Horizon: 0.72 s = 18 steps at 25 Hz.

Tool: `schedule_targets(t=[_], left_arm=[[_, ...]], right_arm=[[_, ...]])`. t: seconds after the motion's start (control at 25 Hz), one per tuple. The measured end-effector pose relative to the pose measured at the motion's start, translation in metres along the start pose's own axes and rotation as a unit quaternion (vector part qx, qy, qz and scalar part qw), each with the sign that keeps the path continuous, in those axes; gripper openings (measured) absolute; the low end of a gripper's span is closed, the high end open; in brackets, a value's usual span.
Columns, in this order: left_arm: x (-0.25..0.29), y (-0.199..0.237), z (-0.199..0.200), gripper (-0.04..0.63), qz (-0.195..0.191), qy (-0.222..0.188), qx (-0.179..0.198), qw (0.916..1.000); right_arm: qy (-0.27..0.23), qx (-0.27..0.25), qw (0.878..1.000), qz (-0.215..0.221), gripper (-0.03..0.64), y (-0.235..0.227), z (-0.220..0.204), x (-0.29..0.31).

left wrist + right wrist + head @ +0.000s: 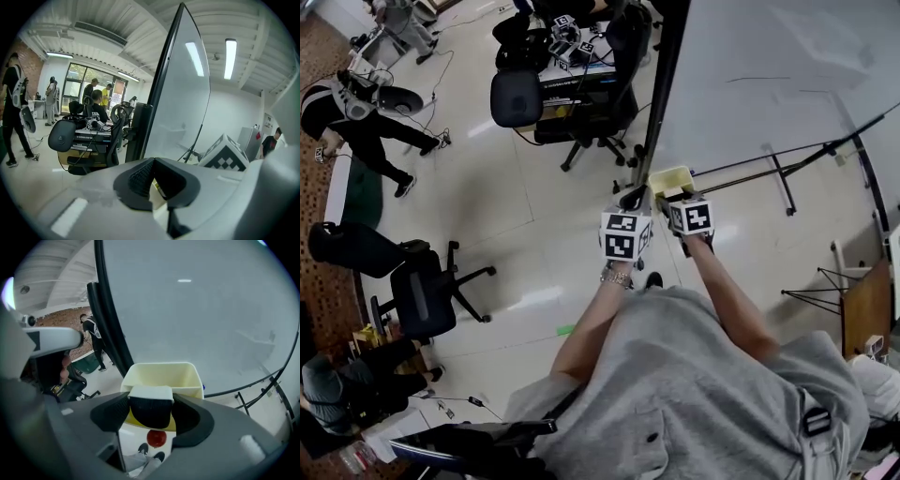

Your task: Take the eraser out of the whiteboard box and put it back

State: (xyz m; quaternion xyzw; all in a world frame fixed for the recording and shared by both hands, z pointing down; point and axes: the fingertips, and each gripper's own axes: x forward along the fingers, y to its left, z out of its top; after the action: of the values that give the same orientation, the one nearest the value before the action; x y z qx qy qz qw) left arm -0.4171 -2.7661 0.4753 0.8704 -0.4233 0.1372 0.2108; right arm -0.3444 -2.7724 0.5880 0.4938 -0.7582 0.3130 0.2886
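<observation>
The eraser [150,394], black with a white top, sits between the pads of my right gripper [151,408], which is shut on it. It hangs just above the near rim of the cream whiteboard box [161,373], which is fixed to the whiteboard's [197,310] lower left edge. In the head view the box [668,177] shows just beyond both marker cubes, with my right gripper [677,197] at its near side. My left gripper [633,199] stays at the box's left, its pad tips meeting [152,161] with nothing gripped. The eraser is hidden in the head view.
The whiteboard's black frame [661,84] and stand legs [783,178] run across the floor. Black office chairs [427,281] and a cluttered desk [572,75] stand to the left. People stand at the far left [356,122]. A red round thing [156,438] shows below the box.
</observation>
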Motion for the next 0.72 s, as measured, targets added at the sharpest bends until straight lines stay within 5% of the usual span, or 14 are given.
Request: schedule_targets(t=[0.16, 0.44, 0.72], left_arm=[[-0.005, 0.007, 0.005, 0.003, 0.011, -0.006, -0.004, 0.9999], [-0.012, 0.014, -0.005, 0.003, 0.024, -0.002, -0.020, 0.9995], [-0.019, 0.009, -0.010, 0.003, 0.028, -0.001, -0.022, 0.9994]], right_arm=[[0.006, -0.025, 1.000, 0.015, 0.282, 0.007, 0.015, -0.029], [-0.131, 0.008, 0.990, 0.057, 0.281, 0.015, 0.118, -0.096], [-0.085, 0.011, 0.996, 0.028, 0.282, -0.004, 0.081, -0.040]])
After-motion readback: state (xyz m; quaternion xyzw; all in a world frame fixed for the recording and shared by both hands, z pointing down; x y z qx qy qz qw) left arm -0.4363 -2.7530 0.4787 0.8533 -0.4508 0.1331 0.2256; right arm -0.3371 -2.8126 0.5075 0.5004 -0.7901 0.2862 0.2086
